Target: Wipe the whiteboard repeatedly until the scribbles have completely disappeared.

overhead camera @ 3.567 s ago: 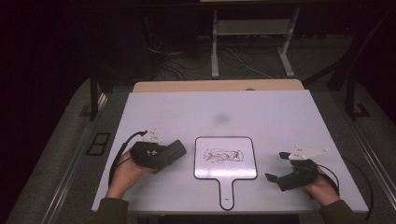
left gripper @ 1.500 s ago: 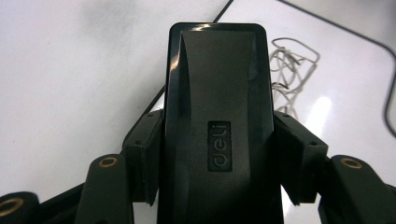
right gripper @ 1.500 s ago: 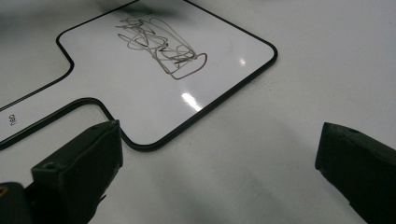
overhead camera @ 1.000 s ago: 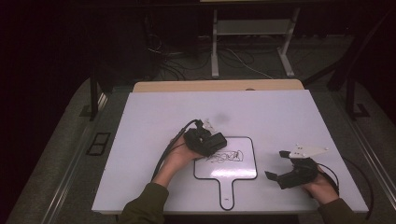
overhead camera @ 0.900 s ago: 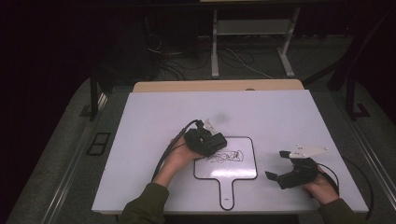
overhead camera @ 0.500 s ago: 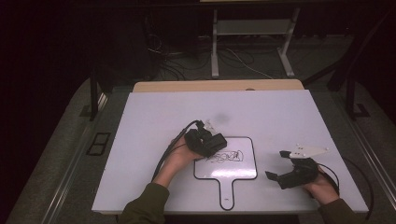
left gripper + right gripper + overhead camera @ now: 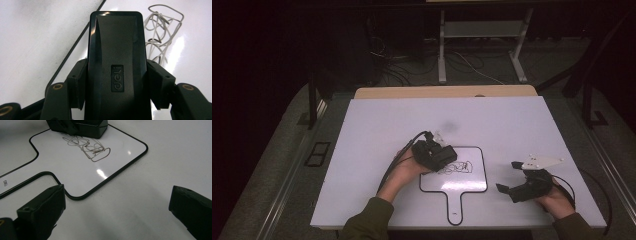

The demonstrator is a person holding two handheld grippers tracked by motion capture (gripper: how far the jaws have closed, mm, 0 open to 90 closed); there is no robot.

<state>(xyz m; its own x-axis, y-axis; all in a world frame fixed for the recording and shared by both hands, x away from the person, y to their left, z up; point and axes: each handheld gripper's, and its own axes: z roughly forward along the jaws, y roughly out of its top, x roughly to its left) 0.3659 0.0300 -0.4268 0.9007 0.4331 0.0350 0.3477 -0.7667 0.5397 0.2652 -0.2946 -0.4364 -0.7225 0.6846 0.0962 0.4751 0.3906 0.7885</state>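
Note:
A small white paddle-shaped board (image 7: 462, 184) with a black rim lies at the table's front middle, handle toward me. A grey-black scribble (image 7: 458, 167) marks its upper part. My left gripper (image 7: 446, 155) is over the board's upper left corner, shut on a black eraser block (image 7: 117, 65) marked "deli". The eraser's front end rests beside the scribble (image 7: 160, 37). My right gripper (image 7: 507, 176) lies low on the table to the right of the board, open with nothing between its fingers. In the right gripper view (image 7: 117, 205), the board's corner (image 7: 120, 147), scribble (image 7: 87, 147) and eraser (image 7: 85, 126) lie ahead.
The white tabletop (image 7: 512, 125) has a faint grey smudge (image 7: 449, 125) behind the board. A wooden strip (image 7: 447, 92) runs along the far edge. Beyond it stand metal frame legs (image 7: 442, 50) and loose floor cables. The left gripper's cable (image 7: 389, 172) trails beside the forearm.
Since the earliest frame, my left gripper has moved right from the table's left side onto the board's upper left corner. Over the last second nothing has visibly moved.

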